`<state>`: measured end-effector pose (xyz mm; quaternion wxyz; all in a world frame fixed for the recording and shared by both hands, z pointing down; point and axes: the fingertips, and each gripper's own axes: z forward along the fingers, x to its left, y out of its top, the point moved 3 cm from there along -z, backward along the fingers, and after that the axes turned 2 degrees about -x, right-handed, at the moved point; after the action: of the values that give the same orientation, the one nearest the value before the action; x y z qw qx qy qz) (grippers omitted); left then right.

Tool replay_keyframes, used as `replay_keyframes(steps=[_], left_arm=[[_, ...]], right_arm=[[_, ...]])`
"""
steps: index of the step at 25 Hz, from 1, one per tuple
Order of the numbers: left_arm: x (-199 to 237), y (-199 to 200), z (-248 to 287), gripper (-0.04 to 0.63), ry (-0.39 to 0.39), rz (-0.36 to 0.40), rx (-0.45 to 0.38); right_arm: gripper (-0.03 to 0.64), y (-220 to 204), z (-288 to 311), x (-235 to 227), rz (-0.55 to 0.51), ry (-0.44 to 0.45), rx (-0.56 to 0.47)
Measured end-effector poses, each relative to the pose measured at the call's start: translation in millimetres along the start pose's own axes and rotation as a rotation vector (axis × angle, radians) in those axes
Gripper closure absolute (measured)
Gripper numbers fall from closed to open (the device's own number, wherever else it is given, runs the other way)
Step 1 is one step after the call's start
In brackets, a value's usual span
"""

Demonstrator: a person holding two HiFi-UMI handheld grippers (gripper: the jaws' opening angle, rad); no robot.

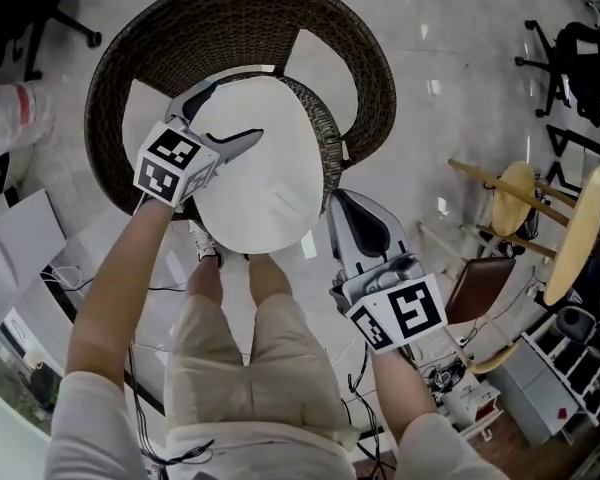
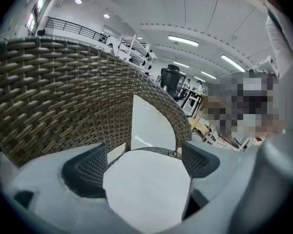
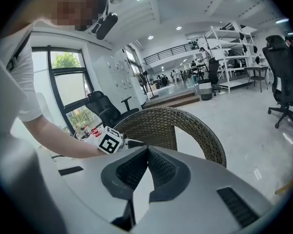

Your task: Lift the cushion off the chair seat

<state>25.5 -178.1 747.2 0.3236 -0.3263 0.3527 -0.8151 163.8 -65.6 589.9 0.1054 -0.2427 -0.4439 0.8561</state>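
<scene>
A round white cushion [image 1: 255, 163] sits over the seat of a dark wicker chair [image 1: 240, 18], its near edge covering my knees. My left gripper [image 1: 230, 113] stands open at the cushion's left side, one finger lying over its top. In the left gripper view the jaws [image 2: 144, 167] are wide apart, with the white cushion [image 2: 146, 196] between them and the wicker back [image 2: 63, 96] behind. My right gripper [image 1: 338, 203] is at the cushion's right edge. In the right gripper view it [image 3: 146, 152] is shut on a thin white sliver of cushion [image 3: 140, 194].
Wooden stools [image 1: 540, 208] stand at the right, with a black office chair [image 1: 580, 58] farther back. Papers [image 1: 20, 238] and a plastic bag [image 1: 15, 108] lie on the floor at left. Cables [image 1: 90, 278] trail near my legs [image 1: 250, 338]. Shelving [image 3: 234, 48] shows far off.
</scene>
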Motion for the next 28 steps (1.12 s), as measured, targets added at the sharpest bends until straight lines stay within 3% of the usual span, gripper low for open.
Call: replay_keyframes(steps=[6,14,20,25,28], left_arm=[[24,-28,38,0.127,-0.008,0.042,0.093],[36,-68,87,0.127,-0.113,0.113,0.277],[42,-73,117,0.127,-0.126,0.141,0.354],[41,-88,130,0.127,-0.141,0.212,0.458],[42,-95,135,0.127,-0.138,0.208,0.485]], right_arm=[[0.615,-15,20,-4,0.000,0.014,-0.002],[0.615,-29,35,-11,-0.021,0.048,-0.001],[0.615,-44,28,-29,0.009,0.049,0.018],[0.615,-45,28,-38,0.006,0.051,0.023],[0.615,-43,32,-42,0.012,0.055,0.016]])
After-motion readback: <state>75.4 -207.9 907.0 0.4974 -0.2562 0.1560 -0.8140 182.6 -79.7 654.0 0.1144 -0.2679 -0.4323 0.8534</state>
